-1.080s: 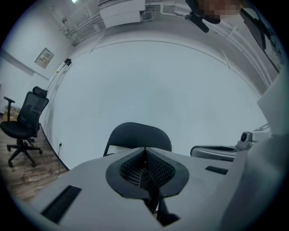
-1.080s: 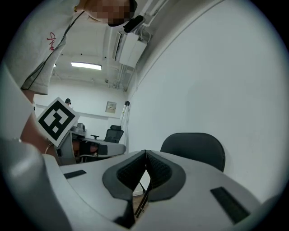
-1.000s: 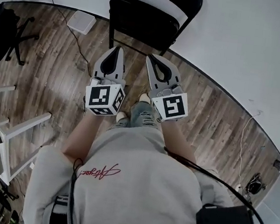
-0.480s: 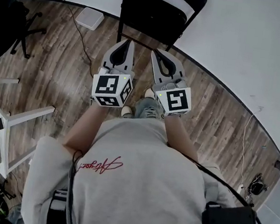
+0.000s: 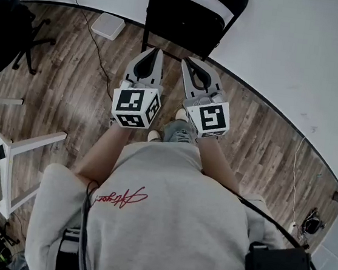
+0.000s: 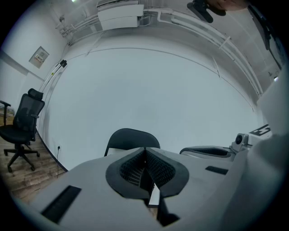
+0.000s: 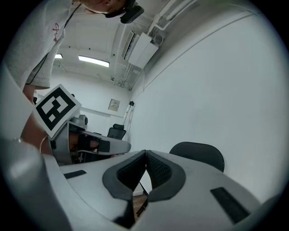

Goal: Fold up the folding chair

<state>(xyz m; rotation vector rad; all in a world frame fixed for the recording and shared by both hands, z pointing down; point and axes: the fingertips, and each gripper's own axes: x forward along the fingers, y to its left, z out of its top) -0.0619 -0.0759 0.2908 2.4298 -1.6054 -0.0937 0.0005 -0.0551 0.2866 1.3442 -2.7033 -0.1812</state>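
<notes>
Clenched and empty, the left hand-held gripper [image 5: 150, 52] and the right hand-held gripper [image 5: 188, 62] are pointing at the folding chair [image 5: 192, 18], which is standing open at the far wall [image 5: 290, 42]. Pushing it with shut jaws is probably risking a slip. The chair could be sliding on the wooden floor [image 5: 72, 76] or tipping.

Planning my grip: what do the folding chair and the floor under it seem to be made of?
Folding chair: thin black frame tubes, likely painted metal; seat and backrest matte black, perhaps vinyl padding or plastic, hard to tell. Floor: grey-brown planks with visible grain, wood or wood-look laminate, low sheen.
</notes>
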